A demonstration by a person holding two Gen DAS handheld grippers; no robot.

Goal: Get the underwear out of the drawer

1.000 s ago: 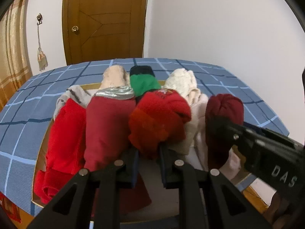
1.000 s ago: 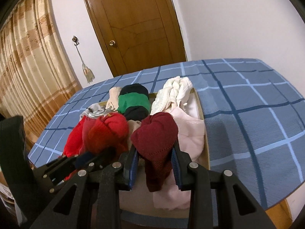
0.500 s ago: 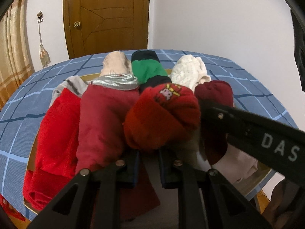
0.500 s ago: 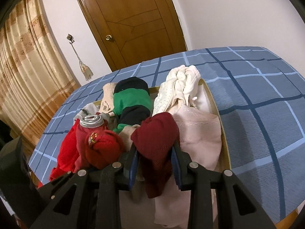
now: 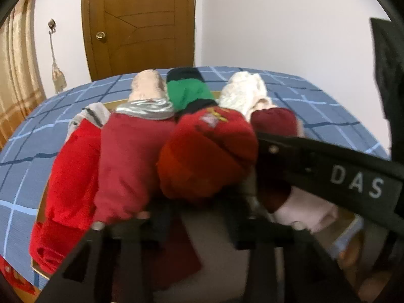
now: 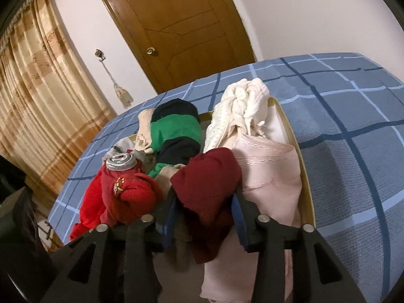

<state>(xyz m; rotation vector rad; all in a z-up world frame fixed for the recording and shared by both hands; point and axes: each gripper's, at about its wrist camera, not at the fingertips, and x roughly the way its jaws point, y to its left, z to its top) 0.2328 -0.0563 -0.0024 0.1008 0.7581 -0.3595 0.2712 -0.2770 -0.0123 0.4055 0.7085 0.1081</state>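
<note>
A shallow drawer (image 6: 304, 176) lies on a blue checked bedspread, packed with rolled underwear. My left gripper (image 5: 197, 209) is at its near end with its jaws opening; a bright red bundle (image 5: 207, 151) with a small emblem sits above and between the spread fingers, which no longer pinch it. My right gripper (image 6: 204, 209) is also opening, and a dark maroon piece (image 6: 207, 184) hangs loose between its blue pads (image 6: 169, 214). In the left wrist view the right gripper's black body (image 5: 328, 171) crosses in front of the maroon piece (image 5: 275, 121).
Other rolls fill the drawer: crimson with a silver band (image 5: 126, 156), plain red (image 5: 73, 166), green and black (image 6: 176, 128), white (image 6: 242, 101), pale pink (image 6: 270, 171). The bedspread (image 6: 353, 131) surrounds it. A wooden door (image 6: 176, 25) and a curtain (image 6: 30, 80) stand behind.
Both pairs of jaws have spread apart from the bundles they were clamping. The right gripper has come lower and closer to the drawer, reaching further across the left wrist view.
</note>
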